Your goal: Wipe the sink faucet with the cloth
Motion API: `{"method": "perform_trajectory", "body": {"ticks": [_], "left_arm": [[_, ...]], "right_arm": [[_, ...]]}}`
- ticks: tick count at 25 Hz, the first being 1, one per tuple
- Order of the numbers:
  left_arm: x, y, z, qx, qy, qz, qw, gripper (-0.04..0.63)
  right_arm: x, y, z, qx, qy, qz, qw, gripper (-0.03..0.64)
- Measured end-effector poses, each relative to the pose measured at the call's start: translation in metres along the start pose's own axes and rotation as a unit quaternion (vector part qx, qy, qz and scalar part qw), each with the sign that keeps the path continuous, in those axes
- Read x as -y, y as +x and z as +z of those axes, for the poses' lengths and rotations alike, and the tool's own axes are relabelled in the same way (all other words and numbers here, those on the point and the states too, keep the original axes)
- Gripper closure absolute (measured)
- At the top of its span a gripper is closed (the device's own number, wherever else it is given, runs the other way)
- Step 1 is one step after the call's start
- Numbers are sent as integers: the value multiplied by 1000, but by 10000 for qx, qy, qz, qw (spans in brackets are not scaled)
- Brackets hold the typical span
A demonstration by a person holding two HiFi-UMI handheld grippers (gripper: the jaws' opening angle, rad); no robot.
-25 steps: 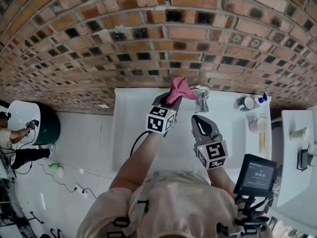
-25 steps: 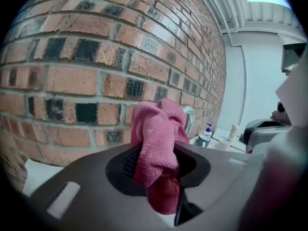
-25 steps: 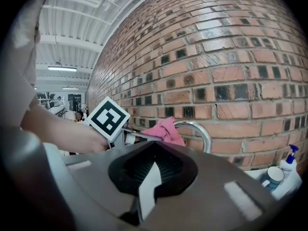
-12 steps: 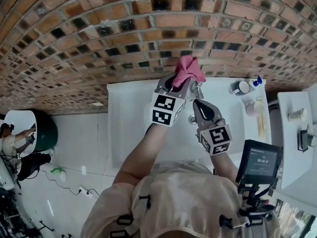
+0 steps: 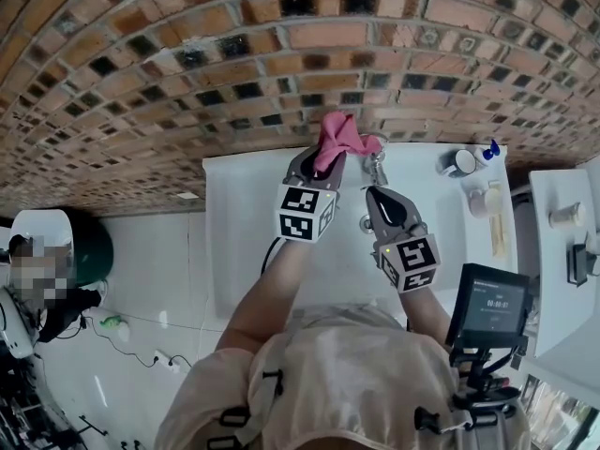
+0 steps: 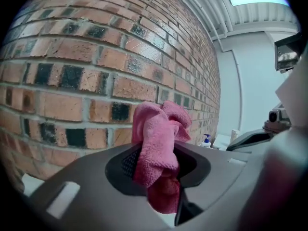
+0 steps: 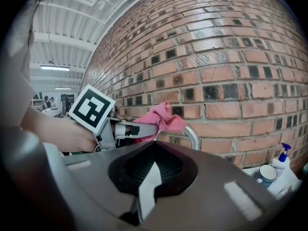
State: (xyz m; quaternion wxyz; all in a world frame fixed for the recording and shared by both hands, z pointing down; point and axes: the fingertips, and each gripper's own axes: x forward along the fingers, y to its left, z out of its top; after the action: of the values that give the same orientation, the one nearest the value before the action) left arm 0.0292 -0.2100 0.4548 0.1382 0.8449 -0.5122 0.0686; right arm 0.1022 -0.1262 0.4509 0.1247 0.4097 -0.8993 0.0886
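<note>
Brick wall (image 5: pixel 187 82) forms the background, with a white surface (image 5: pixel 234 242) set against its foot. The faucet (image 5: pixel 378 167) stands at the far edge of this surface, close to the wall; its chrome spout is seen as a curved arc in the right gripper view.

The left claw (image 5: pixel 323 160) is raised at the left of the faucet and is closed on the cloth (image 5: pixel 339 137). The cloth is pink and bunched: its middle is pinched between the jaws, an upper lobe stands out beyond the tips, and a lower fold hangs beneath them. From the right gripper view the cloth is seen at the top left of the spout's curve. Whether it touches the metal cannot be told.

The right claw (image 5: pixel 382 202) is held just near of the faucet and points toward it. Its jaws are drawn together at the tips, and nothing is held between them.

A cup (image 5: pixel 459 164) and a blue-topped bottle (image 5: pixel 491 150) are placed at the far right of the surface, well apart from both claws. A small screen (image 5: pixel 492 312) is shown at the near right.
</note>
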Motion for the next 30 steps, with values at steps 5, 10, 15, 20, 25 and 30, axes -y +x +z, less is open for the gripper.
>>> {"method": "perform_trajectory", "body": {"ticks": [5,10,15,20,25,30], "left_arm": [[-22,-6,-46,-552,-381,317,9972,476],[-33,-14,-70,-871,-650,482,9929,477],[-13,-16,-31,-260,-397,379,9982,479],[28,8,11,30,-56,-91,9999,477],[52,25,1,-134,66,-281,9995,479],[67,47,-10,-258,-70,-507,9984,479]], "right_arm": [[0,-1,-1,-18,25,6,10000,627],[2,-3,1,40,80,-47,9999,627],[9,-5,0,89,143,-100,9998,627],[14,-13,-9,23,211,-153,9997,627],[36,-21,-20,-42,329,-367,9988,627],[56,-27,-21,6,326,-591,9977,627]]}}
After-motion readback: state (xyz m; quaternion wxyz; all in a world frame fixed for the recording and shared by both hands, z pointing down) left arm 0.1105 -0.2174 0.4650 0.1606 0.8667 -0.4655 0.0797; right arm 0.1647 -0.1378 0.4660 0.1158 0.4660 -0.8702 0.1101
